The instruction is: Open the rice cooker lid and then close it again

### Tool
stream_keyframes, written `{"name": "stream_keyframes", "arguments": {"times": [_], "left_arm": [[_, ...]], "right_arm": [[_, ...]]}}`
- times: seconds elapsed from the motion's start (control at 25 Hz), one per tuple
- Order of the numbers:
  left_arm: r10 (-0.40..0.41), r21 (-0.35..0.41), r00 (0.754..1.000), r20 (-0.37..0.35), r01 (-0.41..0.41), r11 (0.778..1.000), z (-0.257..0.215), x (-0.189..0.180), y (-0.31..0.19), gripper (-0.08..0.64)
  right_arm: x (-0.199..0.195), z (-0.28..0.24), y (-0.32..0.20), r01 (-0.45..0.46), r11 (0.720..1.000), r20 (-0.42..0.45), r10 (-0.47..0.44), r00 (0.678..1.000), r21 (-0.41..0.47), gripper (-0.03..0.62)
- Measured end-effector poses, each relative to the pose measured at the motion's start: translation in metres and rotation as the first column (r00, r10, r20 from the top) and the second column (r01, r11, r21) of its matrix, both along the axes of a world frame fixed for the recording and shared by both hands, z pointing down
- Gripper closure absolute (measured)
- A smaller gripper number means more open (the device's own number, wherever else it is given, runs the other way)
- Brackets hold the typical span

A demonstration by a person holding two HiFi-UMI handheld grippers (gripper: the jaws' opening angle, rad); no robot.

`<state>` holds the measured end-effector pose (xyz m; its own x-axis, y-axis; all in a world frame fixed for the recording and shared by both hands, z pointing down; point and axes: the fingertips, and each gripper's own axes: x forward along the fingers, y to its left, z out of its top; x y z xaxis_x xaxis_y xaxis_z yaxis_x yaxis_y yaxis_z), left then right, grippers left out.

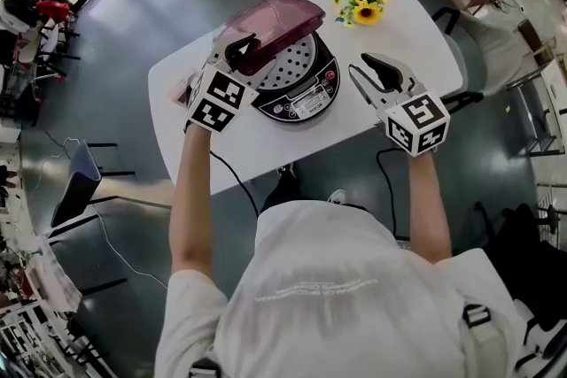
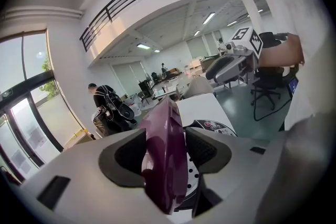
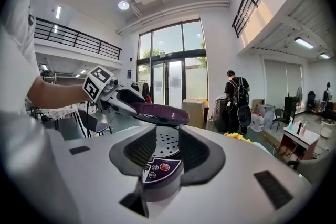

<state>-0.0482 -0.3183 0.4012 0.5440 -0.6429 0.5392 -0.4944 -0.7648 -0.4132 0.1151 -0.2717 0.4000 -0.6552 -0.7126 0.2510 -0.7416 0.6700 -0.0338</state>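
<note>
Left hand-held gripper (image 1: 241, 50) straddles the raised maroon lid (image 1: 279, 20), jaws apart, loose on its rim. Right hand-held gripper (image 1: 359, 66) is open and empty, just right of the rice cooker (image 1: 306, 93) mid-surface (image 1: 416, 22). Best move: guide the lid down slowly, then press until it latches.

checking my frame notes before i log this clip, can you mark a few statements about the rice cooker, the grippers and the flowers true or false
1. The lid stands between the jaws of the left gripper. True.
2. The lid is fully shut on the rice cooker. False: it is partly raised, and the perforated tray shows under it.
3. The right gripper holds the sunflowers. False: its jaws are apart and empty, to the right of the rice cooker. The sunflowers lie near the far edge of the table.
4. The control panel faces the person. True.
</note>
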Motion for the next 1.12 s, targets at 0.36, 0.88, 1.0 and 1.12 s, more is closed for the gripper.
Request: {"name": "stream_keyframes", "arguments": {"times": [0.36,0.88,1.0,1.12], "left_arm": [[0.04,-0.045,0.999,-0.009,-0.041,0.998,0.041,0.014,0.026,0.315],[0.069,-0.11,0.997,-0.028,-0.072,0.991,0.081,0.022,0.042,0.321],[0.076,-0.145,0.996,-0.041,-0.082,0.986,0.09,0.023,0.045,0.321],[0.079,-0.174,0.995,-0.054,-0.087,0.981,0.097,0.024,0.047,0.321]], "right_arm": [[0.005,0.003,0.008,0.003,1.0,-0.005,-0.003,1.0,-0.006,0.445],[0.0,0.012,0.005,0.008,1.0,-0.019,-0.009,1.0,-0.029,0.445],[-0.003,0.014,0.004,0.012,0.999,-0.026,-0.013,1.0,-0.035,0.445],[-0.005,0.016,0.004,0.017,0.999,-0.029,-0.018,0.999,-0.041,0.445]]}}
